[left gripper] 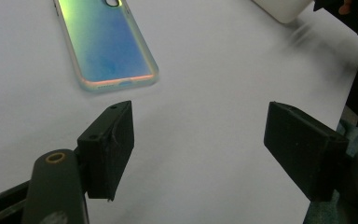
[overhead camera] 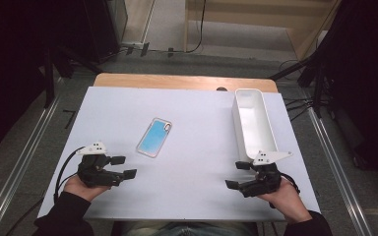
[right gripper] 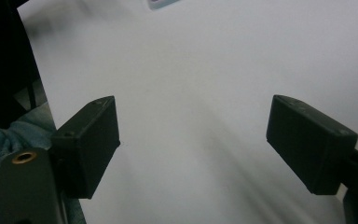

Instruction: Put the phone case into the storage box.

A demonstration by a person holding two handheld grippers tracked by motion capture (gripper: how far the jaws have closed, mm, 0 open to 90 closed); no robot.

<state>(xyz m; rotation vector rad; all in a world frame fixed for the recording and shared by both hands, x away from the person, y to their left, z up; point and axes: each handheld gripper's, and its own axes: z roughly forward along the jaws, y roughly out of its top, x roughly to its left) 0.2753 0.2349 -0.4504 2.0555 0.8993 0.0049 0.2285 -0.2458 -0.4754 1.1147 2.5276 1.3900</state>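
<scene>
Closest in, both hands sit at the near edge of the white counter [overhead camera: 192, 196], one gripper each. The left gripper [overhead camera: 124, 166] is at the near left with its jaws spread apart and nothing between them, just bare counter showing through the gap in the left gripper view. The right gripper [overhead camera: 238, 175] is at the near right, same deal: jaws released, gripping nothing, pointing in toward the middle.

A bit farther out, the phone [overhead camera: 154, 137] lies flat on the counter with its blue, shimmery back up, slightly angled. It's just ahead of the left gripper and not touching it.

Farther right, a long white bin [overhead camera: 268, 129] runs from just beyond the right gripper toward the counter's far edge.
</scene>
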